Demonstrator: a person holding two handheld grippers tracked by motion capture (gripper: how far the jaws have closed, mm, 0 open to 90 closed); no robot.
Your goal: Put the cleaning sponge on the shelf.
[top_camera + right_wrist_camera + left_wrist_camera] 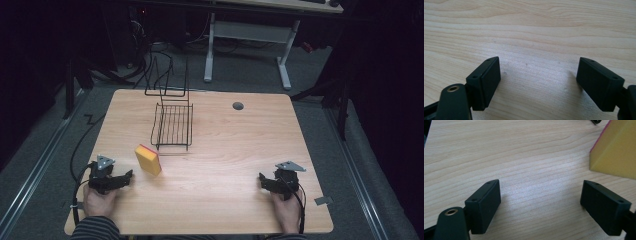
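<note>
The work surface is a light wooden table (220, 150) with rounded corners, standing on grey carpet in a dark room; a second desk frame (247, 35) stands beyond the far edge, and cables lie on the floor off the far-left corner. A round grommet hole (238, 106) sits near the far edge, right of centre.

The left gripper (125, 178) rests near the near-left corner, jaws apart with bare wood between them. The right gripper (262, 180) rests near the near-right corner, jaws likewise apart and holding nothing.

The yellow sponge (148, 159) with its pink face stands just beside the left gripper, towards the table's centre, apart from its jaws. A black wire rack (172, 125) lies beyond it, reaching the far edge.

The right half and near-centre of the table are open.

The left gripper view shows the sponge's (616, 152) yellow side close up at its upper right; the right gripper view (537, 72) shows wood grain ahead of its jaws.
</note>
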